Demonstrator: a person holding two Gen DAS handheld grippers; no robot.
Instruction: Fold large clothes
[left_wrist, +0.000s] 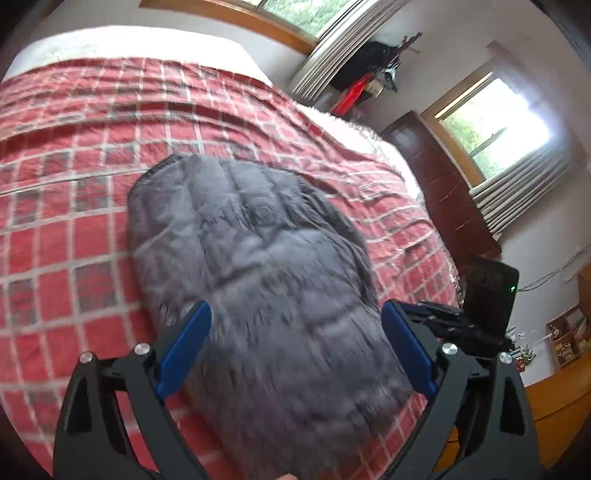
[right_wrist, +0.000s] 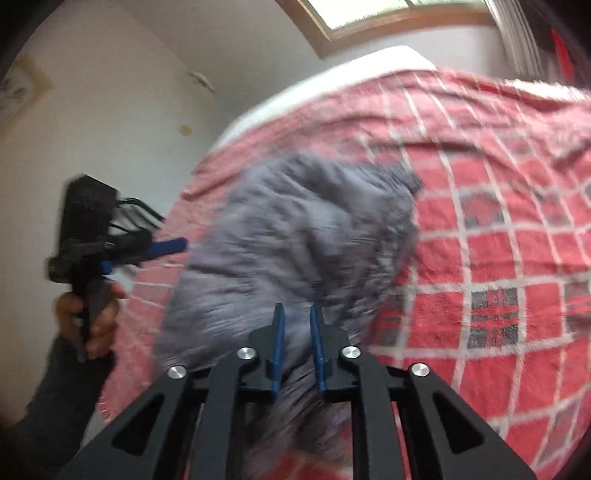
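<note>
A large grey quilted garment (left_wrist: 258, 258) lies bunched on a red checked bedspread (left_wrist: 74, 184); it also shows in the right wrist view (right_wrist: 295, 229). My left gripper (left_wrist: 295, 332) is open, its blue fingers (left_wrist: 184, 347) spread to either side of the garment's near end, holding nothing. My right gripper (right_wrist: 297, 332) is shut on a fold of the grey garment, which bunches between its blue pads (right_wrist: 277, 343). The left gripper (right_wrist: 162, 247) also shows at the left of the right wrist view, held by a hand. Both views are motion blurred.
The bedspread (right_wrist: 480, 258) covers a white mattress (left_wrist: 110, 40). Beyond the bed stand a dark wooden cabinet (left_wrist: 443, 184), windows with radiators (left_wrist: 517, 184), and hanging clothes (left_wrist: 369, 74). A wooden floor (left_wrist: 554, 406) and shelf items lie at the right. A white wall (right_wrist: 110, 129) is at the left.
</note>
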